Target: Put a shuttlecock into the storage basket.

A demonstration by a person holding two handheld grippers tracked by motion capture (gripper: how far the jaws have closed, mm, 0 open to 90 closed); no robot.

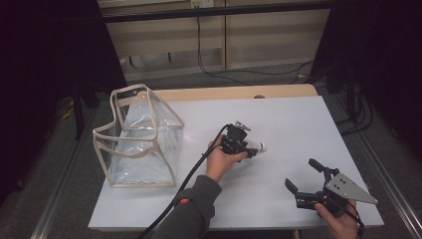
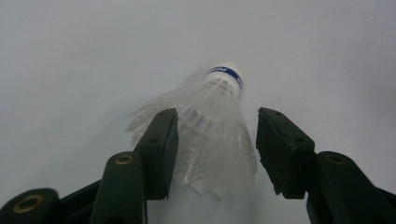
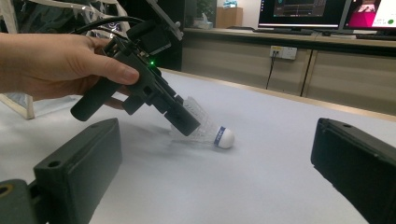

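Left gripper (image 1: pixel 247 148) sits low over the shuttlecock (image 2: pixel 210 130), mid-table a bit toward the far edge; jaws straddle its skirt, one pad touching, the other apart; right gripper (image 1: pixel 306 180) spread wide, holding nothing, near the table's (image 1: pixel 298 119) front right corner.

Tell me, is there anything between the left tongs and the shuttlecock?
Nothing visible. The left tongs already straddle the shuttlecock lying on the white table; one jaw touches its skirt, the other stands just apart.
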